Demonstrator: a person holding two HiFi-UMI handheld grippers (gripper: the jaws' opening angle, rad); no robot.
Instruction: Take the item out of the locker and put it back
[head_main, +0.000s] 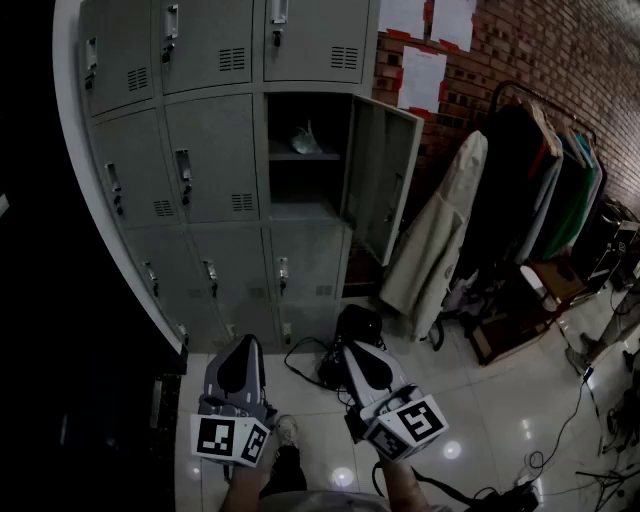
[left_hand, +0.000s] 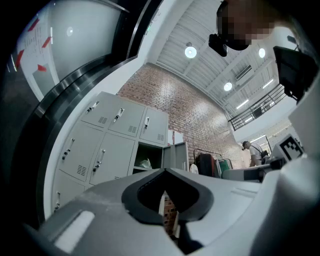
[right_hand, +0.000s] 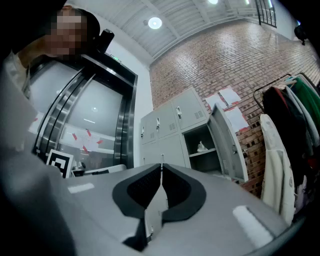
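A bank of grey lockers (head_main: 210, 160) stands ahead, with one compartment open and its door (head_main: 385, 175) swung out to the right. On the shelf inside lies a small pale crumpled item (head_main: 305, 140), also seen as a light bundle (left_hand: 145, 163) and a white shape (right_hand: 201, 146) in the gripper views. My left gripper (head_main: 240, 363) and right gripper (head_main: 362, 362) hang low over the floor, well short of the lockers. Both are shut, tips touching, with nothing between them.
A clothes rack (head_main: 540, 170) with a cream coat (head_main: 440, 235) and dark garments stands right of the lockers against the brick wall. A dark bag (head_main: 352, 335) and cables lie on the tiled floor below the open locker. A curved dark wall runs along the left.
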